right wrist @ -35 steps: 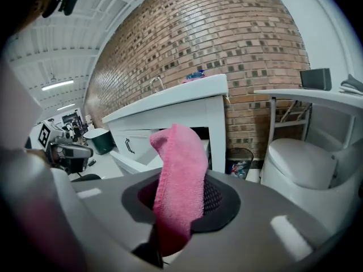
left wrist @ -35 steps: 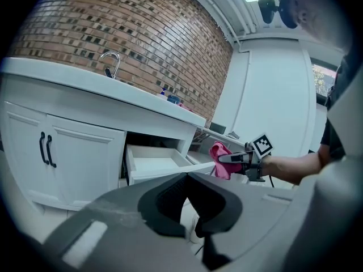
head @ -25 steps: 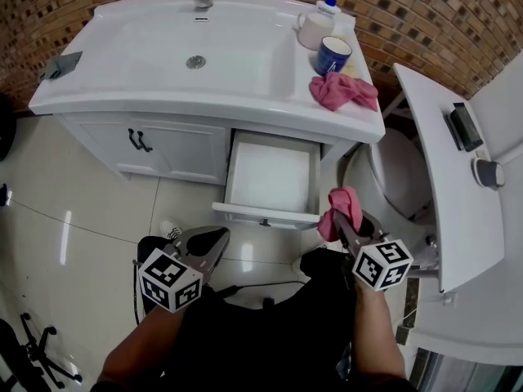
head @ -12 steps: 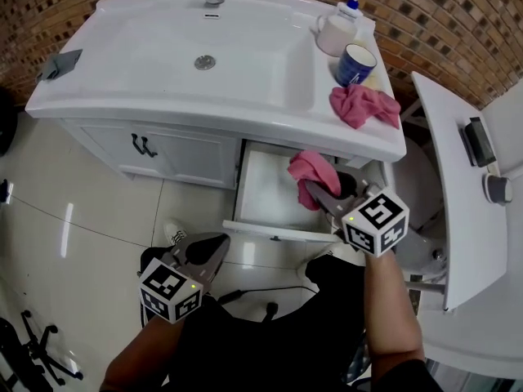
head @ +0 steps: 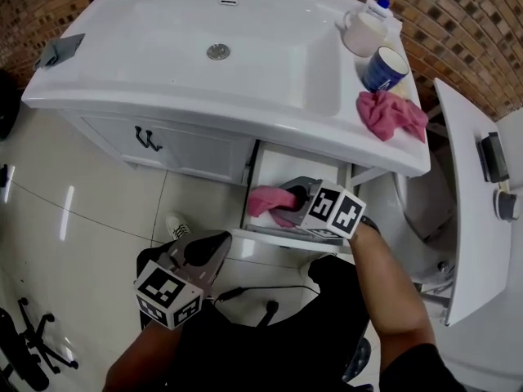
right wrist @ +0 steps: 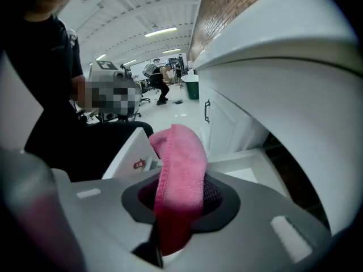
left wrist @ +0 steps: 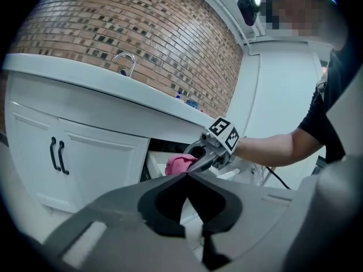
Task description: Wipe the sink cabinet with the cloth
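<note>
My right gripper [head: 288, 205] is shut on a pink cloth [head: 265, 200] inside the open white drawer [head: 270, 237] of the sink cabinet [head: 192, 147]. In the right gripper view the pink cloth [right wrist: 181, 177] bulges up between the jaws, with the drawer's wall [right wrist: 133, 152] at left. My left gripper [head: 214, 251] hangs low over the floor, jaws closed with nothing held. The left gripper view shows the right gripper [left wrist: 199, 158] and pink cloth [left wrist: 178, 164] at the drawer.
A second pink cloth [head: 390, 114], a blue mug [head: 384, 69] and a soap pump bottle [head: 366, 28] stand on the sink top's right end. The basin [head: 237, 51] fills the middle. A toilet [head: 429, 198] and a white panel [head: 470, 211] stand at right. Cabinet doors have black handles [head: 148, 140].
My right gripper has carried the pink cloth leftward and down into the open drawer. The left gripper has stayed low and closed. The head camera has shifted so the sink appears higher.
</note>
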`<state>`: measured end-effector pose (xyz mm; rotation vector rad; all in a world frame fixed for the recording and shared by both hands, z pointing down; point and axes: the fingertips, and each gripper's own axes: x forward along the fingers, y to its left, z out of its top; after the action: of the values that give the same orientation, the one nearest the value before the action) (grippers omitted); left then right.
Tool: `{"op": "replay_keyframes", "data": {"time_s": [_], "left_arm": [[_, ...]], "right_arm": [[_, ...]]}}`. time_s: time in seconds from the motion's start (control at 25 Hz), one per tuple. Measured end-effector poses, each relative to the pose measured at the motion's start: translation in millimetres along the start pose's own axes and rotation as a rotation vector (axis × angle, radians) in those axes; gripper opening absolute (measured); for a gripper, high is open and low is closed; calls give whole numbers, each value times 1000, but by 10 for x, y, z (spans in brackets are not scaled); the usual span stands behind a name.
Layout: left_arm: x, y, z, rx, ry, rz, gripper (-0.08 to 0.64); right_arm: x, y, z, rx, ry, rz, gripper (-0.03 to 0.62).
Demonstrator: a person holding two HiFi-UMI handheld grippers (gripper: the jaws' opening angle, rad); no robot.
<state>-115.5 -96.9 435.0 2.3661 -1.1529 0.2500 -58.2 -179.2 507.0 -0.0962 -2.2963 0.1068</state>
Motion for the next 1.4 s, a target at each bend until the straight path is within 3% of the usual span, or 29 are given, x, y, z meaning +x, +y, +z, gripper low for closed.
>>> {"op": "replay_keyframes", "data": {"time_s": [0.4,1.04,1.4], "left_arm": [[81,-95,-201,-19,37,-9,5],[338,-393,-135,24,52,-70,5],[414,-477,-138,30,58,-88,5]], "right_arm": [[183,104,-328,-34,116,68,94],[-410,-49,-1177,78,181,-32,94],[-562,-66,-1277,73,212,-79,94]]}}
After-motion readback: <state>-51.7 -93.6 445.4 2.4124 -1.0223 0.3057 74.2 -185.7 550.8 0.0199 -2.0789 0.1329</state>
